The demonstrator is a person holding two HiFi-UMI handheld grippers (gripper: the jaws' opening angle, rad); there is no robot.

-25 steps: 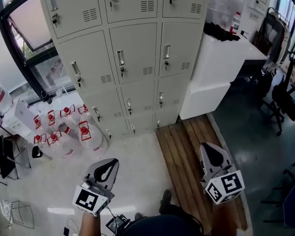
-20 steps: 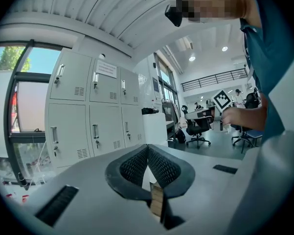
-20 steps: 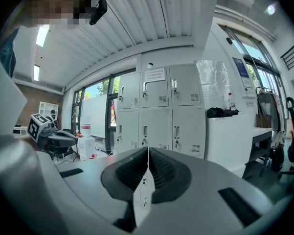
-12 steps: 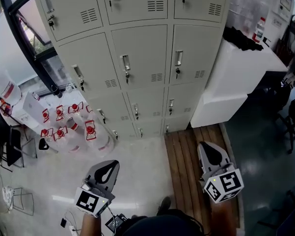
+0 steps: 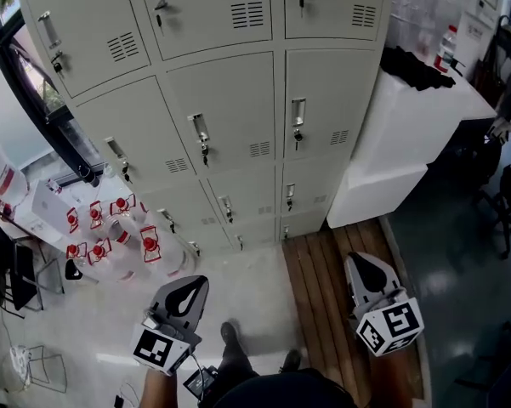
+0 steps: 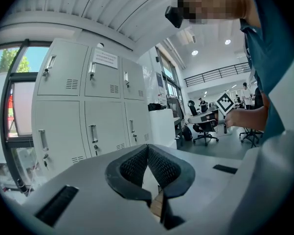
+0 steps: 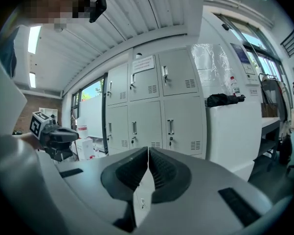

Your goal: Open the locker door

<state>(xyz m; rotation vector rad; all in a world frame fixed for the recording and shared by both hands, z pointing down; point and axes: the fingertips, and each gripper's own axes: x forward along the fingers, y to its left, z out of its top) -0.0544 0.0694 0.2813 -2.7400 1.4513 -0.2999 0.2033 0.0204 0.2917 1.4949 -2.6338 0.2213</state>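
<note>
A bank of grey lockers [image 5: 229, 117] stands ahead, every door closed, each with a small upright handle [image 5: 201, 130] and a key lock. Both grippers hang low in the head view, well short of the lockers and touching nothing. My left gripper [image 5: 180, 297] is over the pale floor and my right gripper [image 5: 367, 270] is over the wooden slats. The left gripper [image 6: 147, 147] shows its ribbed pads pressed together with nothing between them, the lockers [image 6: 88, 106] beyond. The right gripper [image 7: 148, 151] is likewise shut and empty, facing the lockers [image 7: 151, 106].
A white cabinet [image 5: 408, 117] with a black cloth [image 5: 417, 66] on top stands right of the lockers. Several water bottles with red labels [image 5: 110, 228] crowd the floor at the left, under a black window frame [image 5: 34, 92]. A wooden slat platform [image 5: 323, 270] runs along the floor. Office chairs stand at the far right.
The head view has shifted and the lockers now look closer and further left. One of the person's feet has stepped forward. Both grippers stay low and shut.
</note>
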